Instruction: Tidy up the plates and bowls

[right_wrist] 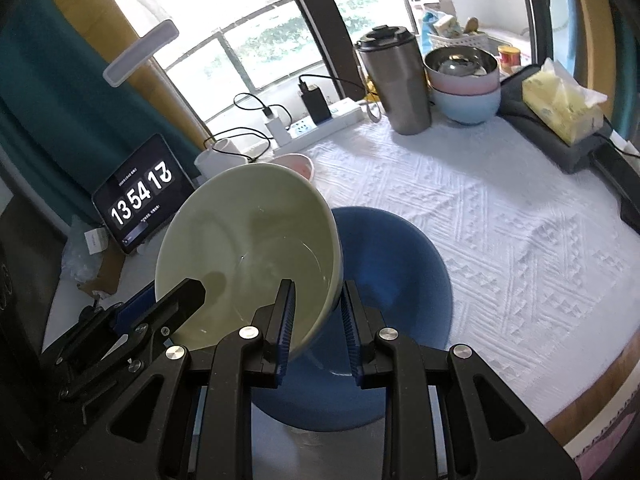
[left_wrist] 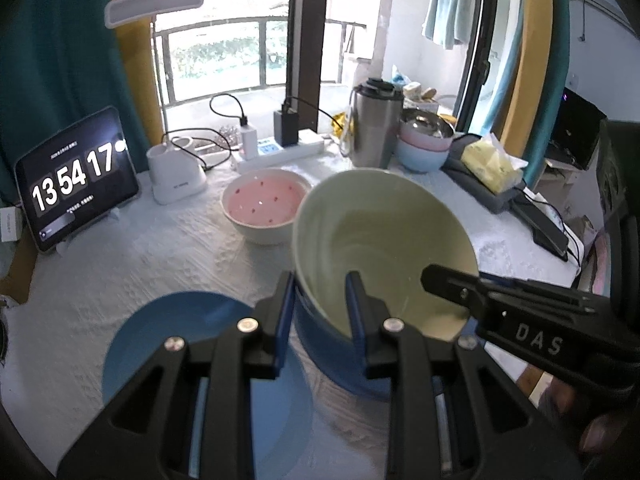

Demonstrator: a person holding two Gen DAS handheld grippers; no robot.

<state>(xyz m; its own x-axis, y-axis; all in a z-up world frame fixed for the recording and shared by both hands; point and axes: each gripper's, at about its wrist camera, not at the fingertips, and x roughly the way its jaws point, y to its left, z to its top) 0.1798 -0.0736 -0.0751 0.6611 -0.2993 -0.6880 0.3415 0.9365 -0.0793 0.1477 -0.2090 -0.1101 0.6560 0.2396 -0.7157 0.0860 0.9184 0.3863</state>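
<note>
1. The left gripper (left_wrist: 320, 316), at the lower centre of the left wrist view, is pinching the near wall of the green bowl (left_wrist: 384, 248) between narrowly set pads: one finger is sitting outside the wall, the other inside.
2. The right gripper (right_wrist: 320, 316), at the lower centre of the right wrist view, is clamping the opposite side of the same bowl's rim in the same manner, with its jaws narrow.
3. The green bowl is being carried tilted by both grippers. It appears to be lifted clear of the cloth, though contact underneath cannot be confirmed.
4. The blue plate (right_wrist: 396, 280) is lying flat on the white tablecloth (right_wrist: 500, 232), directly below and beside the carried bowl in both views.
5. The pink bowl (left_wrist: 264, 204) is standing alone, just above centre in the left wrist view, beyond the green bowl.
6. A stack of bowls (left_wrist: 426, 140) is standing at the upper right of centre, beside a steel tumbler (left_wrist: 374, 124). It is showing a light blue bowl below, a pink one above and a metal one on top.
7. Progress judgement: part of the sorting is looking complete, given the stack. The green bowl, the pink bowl and the blue plate are remaining to be placed.
</note>
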